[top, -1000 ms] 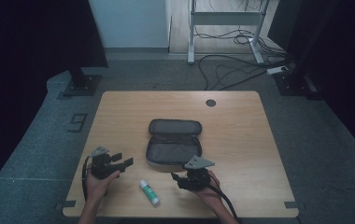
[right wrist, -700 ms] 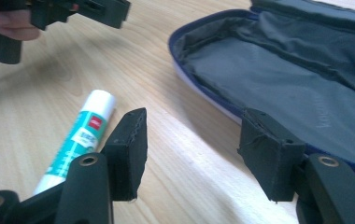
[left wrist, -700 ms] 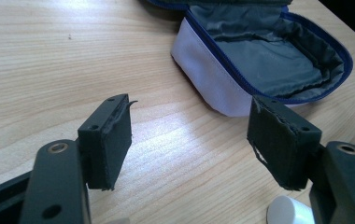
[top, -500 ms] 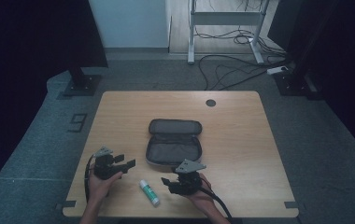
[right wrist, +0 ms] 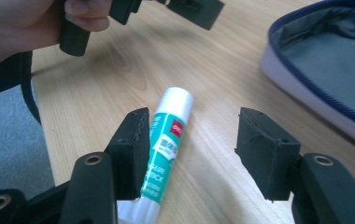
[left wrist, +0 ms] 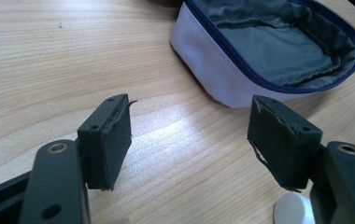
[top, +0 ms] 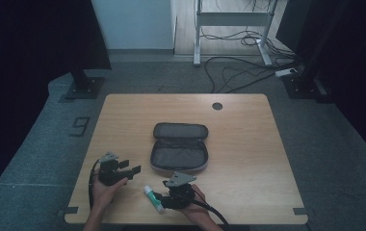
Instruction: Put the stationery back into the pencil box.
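A glue stick with a white cap and teal label lies on the table near its front edge. My right gripper points left at it. In the right gripper view the glue stick lies between the jaws of the right gripper, close against the left pad, with a wide gap to the right pad. These jaws have just been closing a little and stand open. My left gripper rests to the left, open and empty, facing the open grey pouch.
The pouch lies unzipped at the middle of the wooden table, its grey lining showing inside a blue zip. The pouch sits just right of the right gripper. A round cable hole is at the far edge.
My right gripper has slid left along the front of the table and now has the glue stick between its jaws. The left gripper has stayed put.
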Motion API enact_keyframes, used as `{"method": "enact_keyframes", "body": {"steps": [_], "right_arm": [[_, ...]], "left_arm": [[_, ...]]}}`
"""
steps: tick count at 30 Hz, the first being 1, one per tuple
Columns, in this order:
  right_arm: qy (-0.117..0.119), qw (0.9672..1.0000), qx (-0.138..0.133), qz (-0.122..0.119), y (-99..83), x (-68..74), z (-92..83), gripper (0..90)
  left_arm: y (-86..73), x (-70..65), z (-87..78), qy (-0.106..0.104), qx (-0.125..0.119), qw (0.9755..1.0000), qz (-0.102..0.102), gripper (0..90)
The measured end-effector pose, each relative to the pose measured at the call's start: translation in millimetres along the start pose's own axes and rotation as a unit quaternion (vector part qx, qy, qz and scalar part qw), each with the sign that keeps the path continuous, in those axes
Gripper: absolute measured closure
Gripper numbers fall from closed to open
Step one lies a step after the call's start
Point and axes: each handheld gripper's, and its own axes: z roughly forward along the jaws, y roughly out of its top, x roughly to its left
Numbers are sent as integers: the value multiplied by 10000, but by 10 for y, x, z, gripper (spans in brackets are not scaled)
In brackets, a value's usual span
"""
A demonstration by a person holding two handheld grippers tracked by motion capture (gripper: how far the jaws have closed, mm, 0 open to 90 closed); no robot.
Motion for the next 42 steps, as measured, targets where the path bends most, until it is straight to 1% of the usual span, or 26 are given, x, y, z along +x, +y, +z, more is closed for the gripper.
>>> {"method": "enact_keyframes", "body": {"steps": [5,7,8,13,14,19,20,22,23,27,28,29,30,31,32,33,34,38,39,42], "right_arm": [[55,10000,54,-26,-15,44,52,446],[39,9999,86,-70,-25,75,83,446],[25,9998,145,-135,-37,113,115,446],[24,9995,259,-168,-58,160,179,453],[-20,9993,328,-186,-67,170,211,456],[-73,9988,439,-191,-81,168,254,473],[-82,9988,446,-184,-83,172,258,483],[-143,9983,501,-269,-87,187,264,527],[-138,9981,529,-267,-89,188,268,539],[-138,9978,602,-257,-99,185,286,561],[-170,9973,645,-303,-108,184,300,576],[-170,9973,645,-303,-108,184,300,576],[-219,9973,613,-331,-112,187,304,600],[-219,9973,613,-331,-112,187,304,600],[-237,9973,609,-340,-113,184,304,624],[-237,9973,609,-340,-113,184,304,624],[-259,9973,607,-336,-113,182,302,642],[-256,9971,622,-350,-112,179,299,648],[-241,9970,631,-380,-110,176,298,649],[-149,9972,645,-348,-103,155,295,651]], "left_arm": [[-4,-3,13,2,28,10000,-3,307],[-4,1,7,6,31,10000,-6,306],[-4,9,1,12,20,10000,-9,306],[-2,24,-12,23,-8,10000,-45,306],[-1,30,-15,24,-1,10000,-47,306],[-6,53,-18,27,-8,10000,-86,306],[-6,56,-23,28,-20,10000,-89,306],[-2,58,-38,30,-29,10000,-90,306],[0,59,-44,19,-40,10000,-89,306],[1,66,-46,31,-39,9999,-91,306],[-1,67,-42,34,-35,9999,-94,306],[-1,67,-42,34,-35,9999,-94,306],[-1,68,-42,37,-35,9999,-93,306],[-1,68,-44,41,-43,9999,-90,306],[0,66,-48,46,-53,9999,-92,307],[0,65,-52,50,-71,9999,-92,307],[1,64,-56,44,-94,9999,-99,309],[1,67,-58,44,-104,9999,-107,309],[0,68,-58,43,-102,9999,-107,309],[-3,71,-49,41,-61,9999,-102,308]]}}
